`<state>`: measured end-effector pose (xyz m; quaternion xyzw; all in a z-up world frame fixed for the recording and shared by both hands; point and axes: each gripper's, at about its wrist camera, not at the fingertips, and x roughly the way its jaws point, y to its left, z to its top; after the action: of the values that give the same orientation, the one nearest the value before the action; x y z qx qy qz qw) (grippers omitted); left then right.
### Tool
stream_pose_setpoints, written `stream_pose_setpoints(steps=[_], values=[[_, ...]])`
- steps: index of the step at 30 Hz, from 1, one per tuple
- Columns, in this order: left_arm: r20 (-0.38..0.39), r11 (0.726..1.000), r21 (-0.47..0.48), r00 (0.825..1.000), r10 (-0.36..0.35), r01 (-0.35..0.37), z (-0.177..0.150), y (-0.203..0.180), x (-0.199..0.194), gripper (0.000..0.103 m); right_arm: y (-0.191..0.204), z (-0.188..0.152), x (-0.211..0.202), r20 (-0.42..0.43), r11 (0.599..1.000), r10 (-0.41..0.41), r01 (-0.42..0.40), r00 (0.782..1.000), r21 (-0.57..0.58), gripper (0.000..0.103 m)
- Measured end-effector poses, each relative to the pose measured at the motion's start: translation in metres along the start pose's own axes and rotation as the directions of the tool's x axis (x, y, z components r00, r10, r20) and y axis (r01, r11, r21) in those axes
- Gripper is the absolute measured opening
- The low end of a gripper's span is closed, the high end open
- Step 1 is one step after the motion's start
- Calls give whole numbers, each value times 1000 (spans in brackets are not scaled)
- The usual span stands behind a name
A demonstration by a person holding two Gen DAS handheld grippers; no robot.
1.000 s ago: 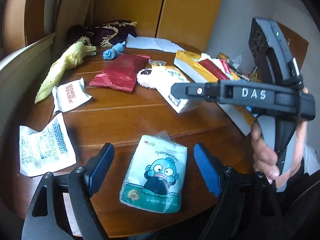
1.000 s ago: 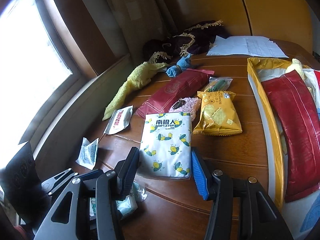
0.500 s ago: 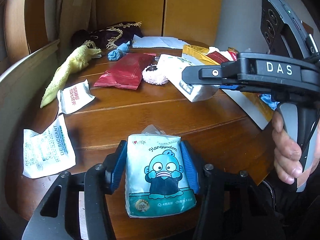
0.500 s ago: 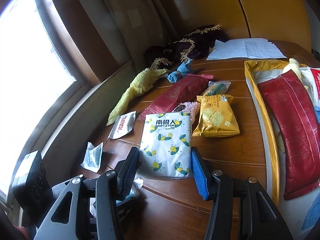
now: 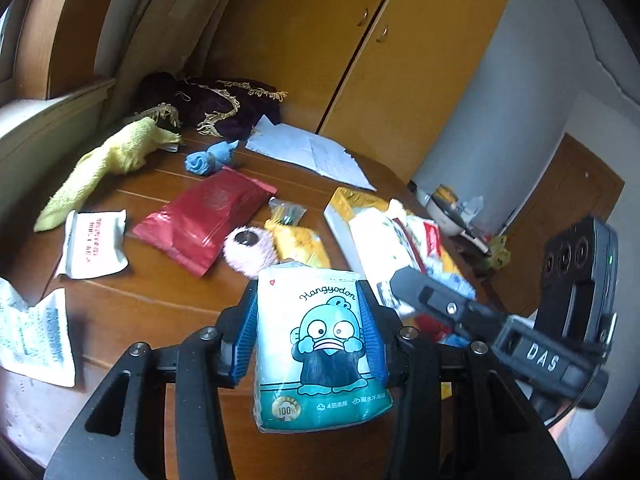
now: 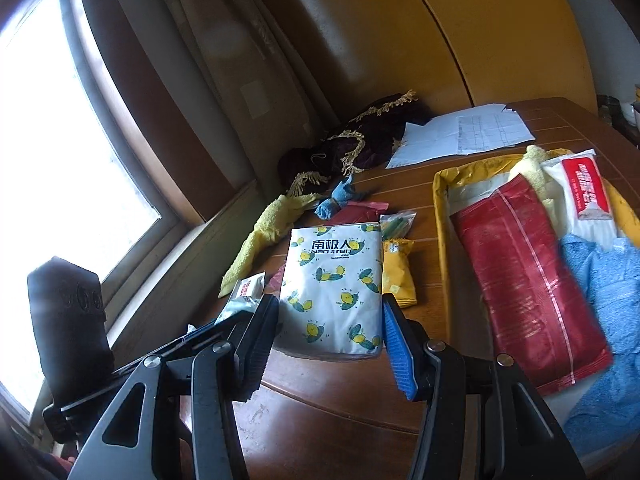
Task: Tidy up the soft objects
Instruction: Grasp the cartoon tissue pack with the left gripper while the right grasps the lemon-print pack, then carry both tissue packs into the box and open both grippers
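So the left gripper [image 5: 308, 336] is clamped on the Hangyodon tissue pack [image 5: 320, 354], blue pads pressed into both long sides, and the pack looks lifted clear of the wooden table [image 5: 160, 296] with its top end pointing away from the camera. The pack bulges a little between the pads.

The right gripper [image 6: 330, 340] has a white tissue pack with lemon print [image 6: 334, 292] sitting between its pads. The left pad looks like it's right against the pack's edge, the right one just beside it, but I honestly can't tell if it's squeezing or only framing it. That pack seems to be up off the table too.

The rest of the soft stuff is spread around: yellow towel [image 5: 100, 168] and rolled blue cloth [image 5: 208, 158] at the far side, red foil pouch [image 5: 204, 220] in the middle, pink fuzzy thing [image 5: 248, 250] just beside a yellow snack bag [image 5: 300, 244]. Over on the right there's a yellow tray [image 6: 442, 216] holding another red pouch [image 6: 528, 280] and a blue towel [image 6: 600, 320].
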<state>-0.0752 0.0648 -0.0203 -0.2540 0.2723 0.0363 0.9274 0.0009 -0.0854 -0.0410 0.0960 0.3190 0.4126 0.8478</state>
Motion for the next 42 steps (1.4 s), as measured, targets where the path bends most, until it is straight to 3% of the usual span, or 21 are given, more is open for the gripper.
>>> stream_pose_setpoints(steps=[7, 10, 14, 17, 25, 32, 35, 38, 42], values=[[4, 984, -56, 986, -167, 167, 38, -52, 25, 44, -54, 30, -44, 75, 993, -118, 115, 990, 41, 53], [-36, 973, -72, 975, -221, 218, 45, -73, 49, 44, -80, 40, -50, 80, 982, -189, 188, 979, 17, 53], [-87, 977, -66, 974, -211, 205, 37, -91, 77, 44, -117, 37, -44, 28, 963, -266, 264, 964, 46, 53], [-117, 980, -66, 974, -194, 187, 30, -95, 91, 44, -131, 28, -40, 11, 966, -247, 246, 969, 81, 53], [-145, 986, -64, 976, -163, 155, 19, -98, 109, 44, -117, 19, -35, 35, 966, -249, 246, 968, 77, 53], [-168, 981, -87, 968, -184, 171, 11, -99, 122, 44, -122, 23, -53, 86, 944, -320, 309, 944, 119, 56], [-194, 987, -95, 970, -146, 130, 5, -98, 130, 45, -131, 23, -57, 87, 943, -311, 295, 946, 153, 57], [-169, 990, -84, 977, -130, 117, 4, -99, 128, 49, -135, 22, -60, 95, 940, -311, 291, 946, 176, 65], [-152, 997, -39, 985, -76, 71, 1, -103, 131, 51, -133, 21, -60, 95, 939, -312, 292, 945, 181, 65]])
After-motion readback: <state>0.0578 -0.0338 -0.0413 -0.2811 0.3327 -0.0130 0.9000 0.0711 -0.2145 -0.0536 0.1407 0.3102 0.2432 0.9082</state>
